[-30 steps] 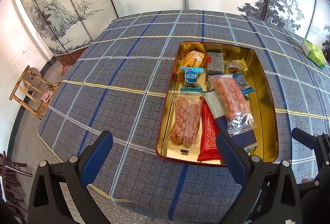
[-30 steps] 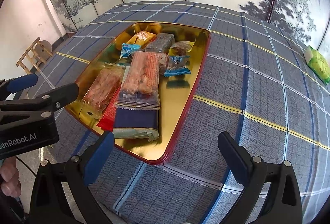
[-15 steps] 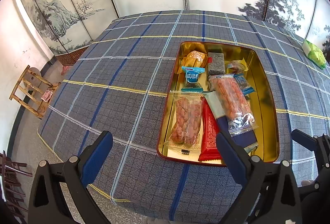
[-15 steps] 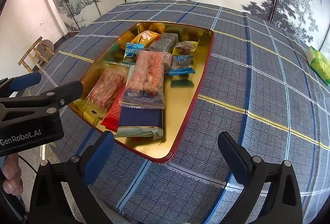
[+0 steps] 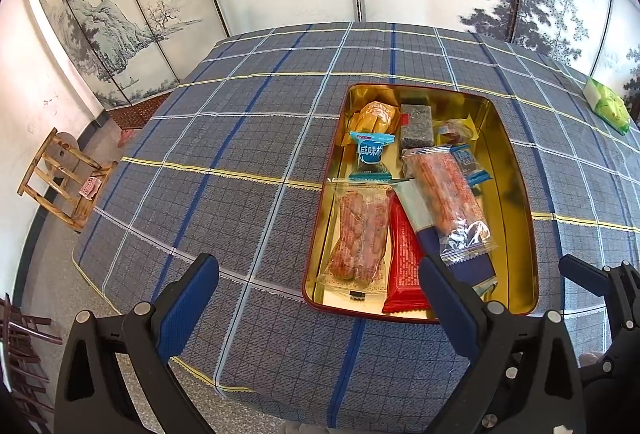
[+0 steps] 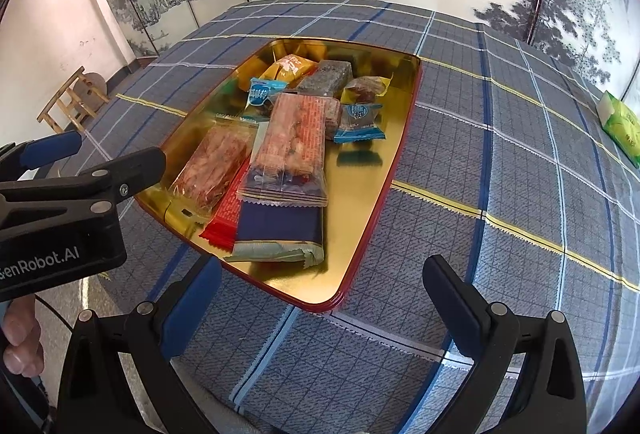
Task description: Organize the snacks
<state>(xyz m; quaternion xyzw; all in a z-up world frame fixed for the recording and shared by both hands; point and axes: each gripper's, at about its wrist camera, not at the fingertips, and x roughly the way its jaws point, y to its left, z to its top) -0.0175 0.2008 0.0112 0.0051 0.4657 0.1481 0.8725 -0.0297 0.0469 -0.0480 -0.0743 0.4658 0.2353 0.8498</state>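
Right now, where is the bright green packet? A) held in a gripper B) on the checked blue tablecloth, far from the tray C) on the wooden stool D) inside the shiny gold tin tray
B: the bright green packet lies on the checked blue tablecloth near its far edge, well apart from the shiny gold tin tray, and both grippers are open and hold nothing.

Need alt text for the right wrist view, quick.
A gold tray full of wrapped snacks sits on a blue plaid tablecloth, just ahead of the open, empty right gripper. The left gripper reaches in from the left; a green packet lies far right.
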